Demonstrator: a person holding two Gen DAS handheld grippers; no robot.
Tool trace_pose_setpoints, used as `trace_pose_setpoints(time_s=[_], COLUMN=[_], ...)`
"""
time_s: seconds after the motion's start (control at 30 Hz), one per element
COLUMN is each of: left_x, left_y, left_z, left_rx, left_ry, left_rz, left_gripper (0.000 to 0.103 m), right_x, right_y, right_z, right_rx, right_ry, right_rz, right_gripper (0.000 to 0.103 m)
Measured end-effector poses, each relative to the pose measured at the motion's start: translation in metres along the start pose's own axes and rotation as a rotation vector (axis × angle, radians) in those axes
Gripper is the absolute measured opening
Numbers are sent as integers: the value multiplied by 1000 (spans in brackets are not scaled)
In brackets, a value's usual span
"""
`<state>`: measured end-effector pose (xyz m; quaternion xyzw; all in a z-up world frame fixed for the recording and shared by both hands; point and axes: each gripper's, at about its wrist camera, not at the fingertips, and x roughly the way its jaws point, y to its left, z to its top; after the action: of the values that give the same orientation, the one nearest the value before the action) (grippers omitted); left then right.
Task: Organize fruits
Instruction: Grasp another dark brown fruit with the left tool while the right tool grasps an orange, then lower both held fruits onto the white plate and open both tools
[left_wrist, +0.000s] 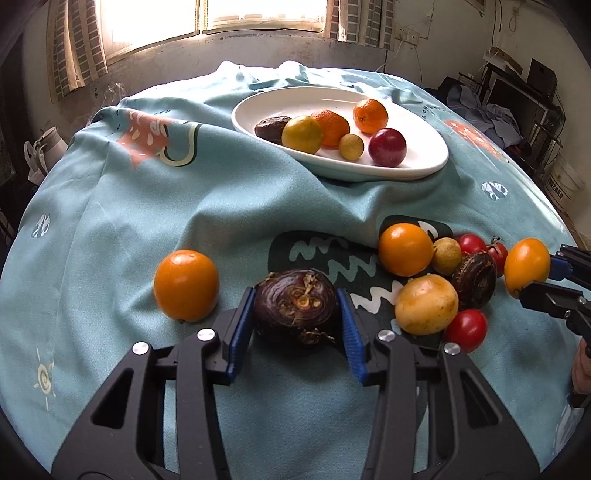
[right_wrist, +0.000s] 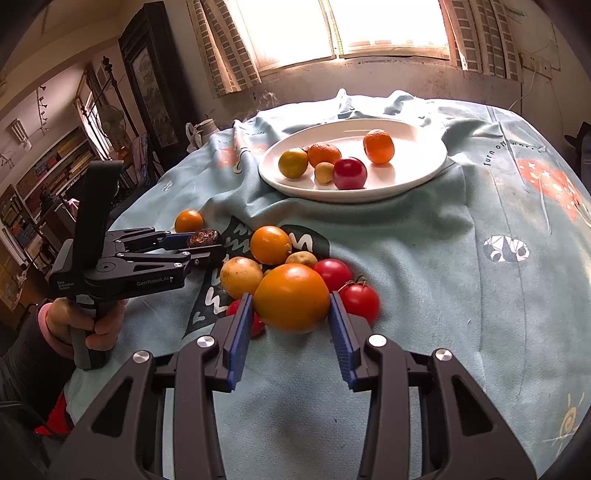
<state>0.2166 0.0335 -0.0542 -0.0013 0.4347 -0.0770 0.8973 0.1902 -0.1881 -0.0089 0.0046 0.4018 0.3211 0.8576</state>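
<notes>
At the lower centre of the left wrist view, we see the left gripper (left_wrist: 295, 314) with its blue pads closed against both sides of a dark purple, rough-skinned fruit (left_wrist: 295, 308) resting on the pale blue tablecloth (left_wrist: 129, 229). At the lower centre of the right wrist view, the right gripper (right_wrist: 291, 321) clamps an orange fruit (right_wrist: 291, 297) at the near edge of a loose cluster of fruits. In the upper centre of both views, we find the white plate (right_wrist: 413, 177) holding six fruits.
</notes>
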Motion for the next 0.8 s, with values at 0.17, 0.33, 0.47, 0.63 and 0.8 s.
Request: trace_pose_setpoints(time_s=[0.17,0.33,0.47,0.63,0.8], left_x=[-17,-18,0,36,57], left_y=[1,1,-9,-25,-35], left_z=[16,69,110,137,142], left_rx=[3,-16,-6,28,60], left_ry=[-28,-83,-109,-85,-61], left_rz=[-52,-68,-71,-32,4], left_gripper=[45,45,45,45,47], right_x=[-6,0,19,49,73], right_y=[-8,-31,-57,-79,-86], right_z=[13,52,83,105,113], right_rx=[38,71,123,141,130], right_ry=[-41,-146,-179,-158,-108], right_rz=[38,-51,-86,-119,-125], right_gripper=[41,41,41,41,42])
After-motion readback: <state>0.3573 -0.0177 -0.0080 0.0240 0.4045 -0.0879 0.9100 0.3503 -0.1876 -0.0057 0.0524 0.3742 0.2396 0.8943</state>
